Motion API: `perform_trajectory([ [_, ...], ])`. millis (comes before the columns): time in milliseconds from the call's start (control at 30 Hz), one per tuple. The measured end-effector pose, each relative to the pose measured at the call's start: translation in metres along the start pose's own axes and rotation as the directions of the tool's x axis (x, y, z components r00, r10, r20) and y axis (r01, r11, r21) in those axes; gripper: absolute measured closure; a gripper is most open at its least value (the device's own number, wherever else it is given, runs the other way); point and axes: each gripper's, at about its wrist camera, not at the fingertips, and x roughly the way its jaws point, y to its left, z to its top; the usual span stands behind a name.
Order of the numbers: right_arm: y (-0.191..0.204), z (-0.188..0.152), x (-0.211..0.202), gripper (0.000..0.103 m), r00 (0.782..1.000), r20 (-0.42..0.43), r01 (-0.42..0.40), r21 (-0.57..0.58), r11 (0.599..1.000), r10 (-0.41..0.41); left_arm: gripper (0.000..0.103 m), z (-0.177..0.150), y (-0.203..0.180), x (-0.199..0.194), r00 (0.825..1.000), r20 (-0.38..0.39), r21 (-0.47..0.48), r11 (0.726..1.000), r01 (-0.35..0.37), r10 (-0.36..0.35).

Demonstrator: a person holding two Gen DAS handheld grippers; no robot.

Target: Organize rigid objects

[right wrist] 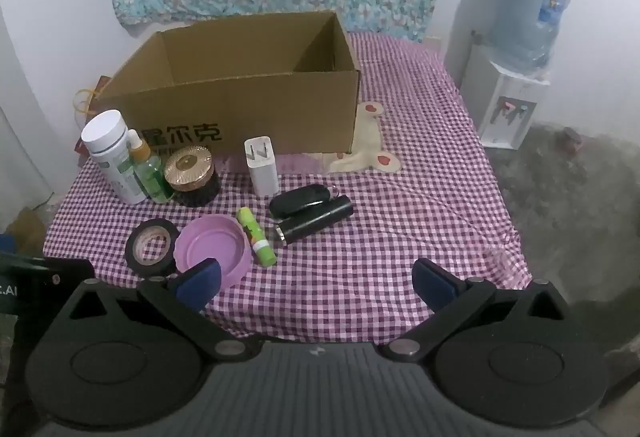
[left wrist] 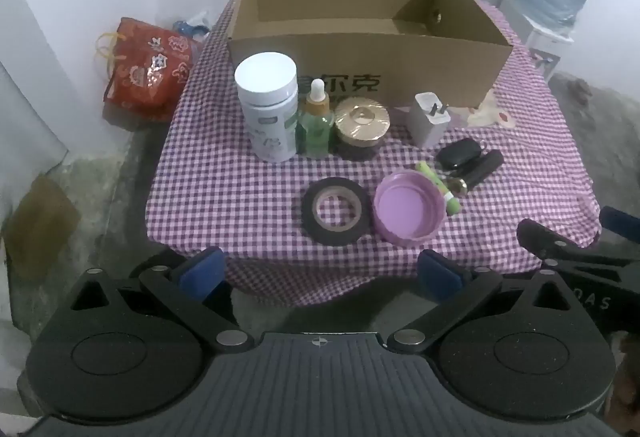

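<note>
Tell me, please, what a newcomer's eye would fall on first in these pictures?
First the open cardboard box at the back of the purple checked tablecloth, nothing showing inside it. Then the small things in front of it: a white bottle, a green dropper bottle and a gold-lidded jar in a row at the left, a white charger beside them, and nearer the camera a black tape roll touching a purple lid.

Your left wrist view looks steeply down from the table's near edge, cardboard box (left wrist: 360, 49) at twelve o'clock. Your right wrist view stands rightward, box (right wrist: 240, 93) at eleven. Both share the checked tablecloth (left wrist: 240, 173).
</note>
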Motion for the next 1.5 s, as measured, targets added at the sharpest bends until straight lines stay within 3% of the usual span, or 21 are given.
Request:
perform_trajectory([
  [1500,0.007,0.002,-0.011,0.000,1.000,0.017,-0.007,-0.014,1.000,0.007,0.000,-0.004,0.004,-0.004,1.000,0.016,0.016,1.000,-0.011,0.011],
])
